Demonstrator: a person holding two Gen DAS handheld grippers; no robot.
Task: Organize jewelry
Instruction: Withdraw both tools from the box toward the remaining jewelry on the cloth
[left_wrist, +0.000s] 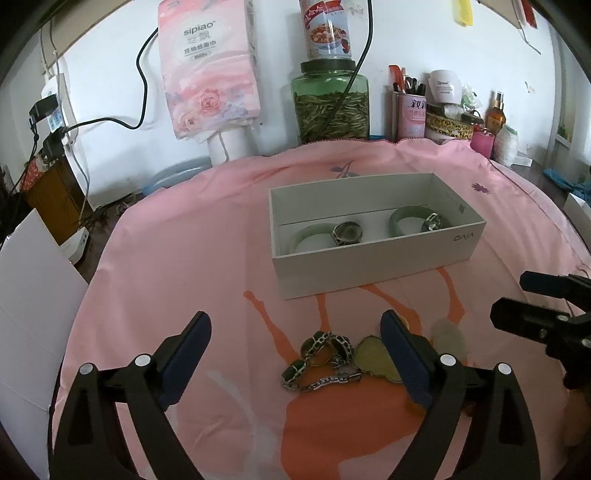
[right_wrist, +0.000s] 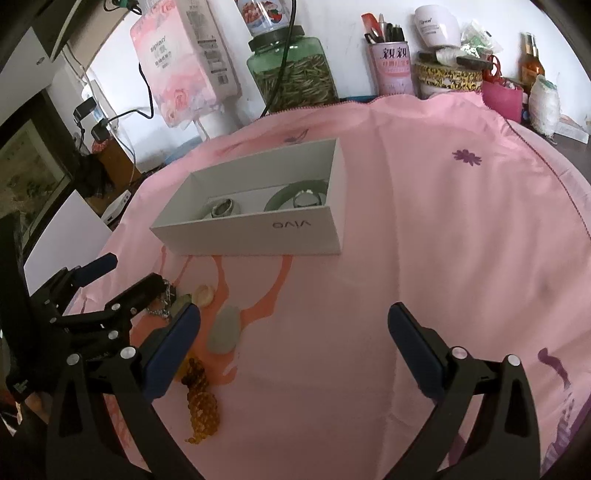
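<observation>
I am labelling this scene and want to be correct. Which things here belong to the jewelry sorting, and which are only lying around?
Belong to the job:
white box
green bangles
silver bracelet
yellow pendant
amber beads
pale stone
left tongs, right tongs, both open

Just lying about:
tissue pack
green jar
pen cup

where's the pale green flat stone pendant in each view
Left wrist: the pale green pendant lies lower right on the pink cloth, just right of the left gripper, past its right finger.
Right wrist: the same pendant lies lower left of centre, just right of the right gripper's left finger, above the amber bead bracelet.
Shared landmark: the white vivo box, which sits beyond the pendant in both.
</observation>
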